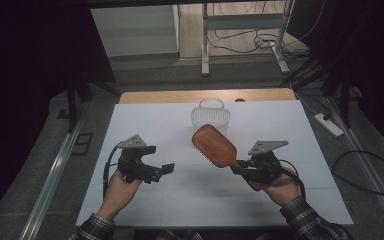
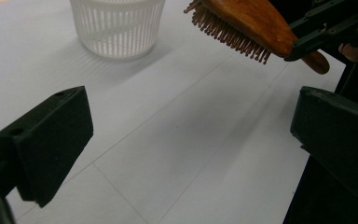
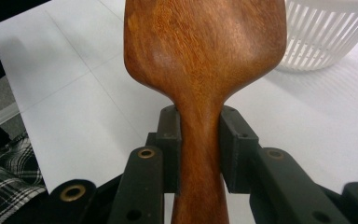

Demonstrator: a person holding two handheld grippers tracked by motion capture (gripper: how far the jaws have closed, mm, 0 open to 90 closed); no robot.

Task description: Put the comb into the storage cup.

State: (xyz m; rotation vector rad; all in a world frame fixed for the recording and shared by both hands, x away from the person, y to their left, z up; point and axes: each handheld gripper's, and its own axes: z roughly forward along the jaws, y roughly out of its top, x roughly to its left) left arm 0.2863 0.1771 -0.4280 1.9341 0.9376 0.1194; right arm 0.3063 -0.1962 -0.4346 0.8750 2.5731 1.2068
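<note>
Hairbrush (image 1: 214,146) is picked, right claw (image 3: 200,149) clamped on its handle, held above counter (image 1: 155,135) near white basket (image 1: 210,116); left claw (image 2: 186,140) apart, empty; I judge drop-in still pending.

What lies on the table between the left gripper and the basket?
Nothing. In the left gripper view, only bare white table stretches from the open left gripper to the basket; the brush hangs off to one side.

White slatted basket (image 1: 208,115) near the table's far edge, white table top (image 1: 150,120), power strip (image 1: 328,124) on the floor
</note>
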